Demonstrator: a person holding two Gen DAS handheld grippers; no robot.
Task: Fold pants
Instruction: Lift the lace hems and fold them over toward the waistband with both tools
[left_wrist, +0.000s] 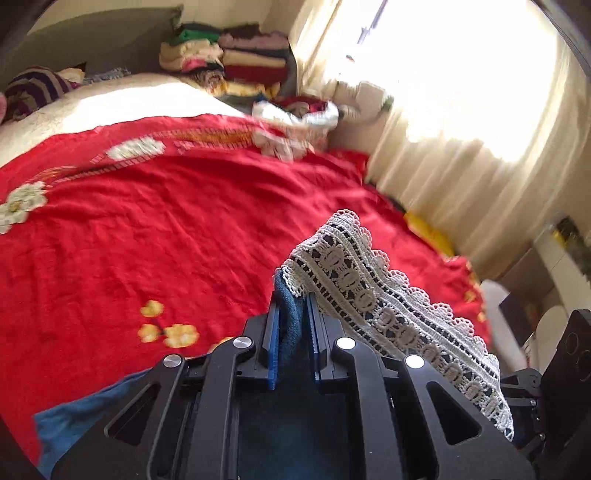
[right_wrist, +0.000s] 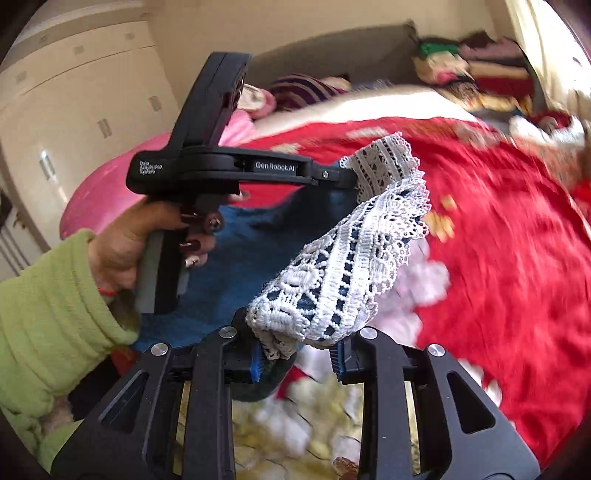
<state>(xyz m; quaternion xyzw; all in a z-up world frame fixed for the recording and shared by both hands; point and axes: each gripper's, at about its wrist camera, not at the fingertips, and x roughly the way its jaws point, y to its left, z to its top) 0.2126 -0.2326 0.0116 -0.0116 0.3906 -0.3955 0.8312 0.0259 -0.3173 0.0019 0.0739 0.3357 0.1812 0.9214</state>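
A big bed (left_wrist: 55, 110) fills the room, and a red bedspread (left_wrist: 166, 229) with flower shapes lies over it. Folded clothes (left_wrist: 236, 62) sit in a pile at the far corner, near a pale curtain (left_wrist: 461, 177). A cupboard (right_wrist: 74, 103) with small handles stands at the side.

The blue pants (right_wrist: 240, 258) lie on the bedspread — their lace hem (right_wrist: 347, 277) is lifted up and stretched between the two grippers.

A person's hand (right_wrist: 125, 251) in a green sleeve (right_wrist: 48, 321) grips the handle of the left gripper (right_wrist: 352, 177). It is held out level over the bed, seen from the side. White writing on its body says "GenRobot.AI", and a smaller label near the back says "Data Acquisition System".

In the left wrist view, the left gripper's fingers (left_wrist: 273, 347) are pinched together on blue cloth, with the lace draped over one side.

The right gripper (right_wrist: 299, 358) points down at the bed. Its blue fingers (right_wrist: 256, 363) are close together and clamp the bunched lace edge.
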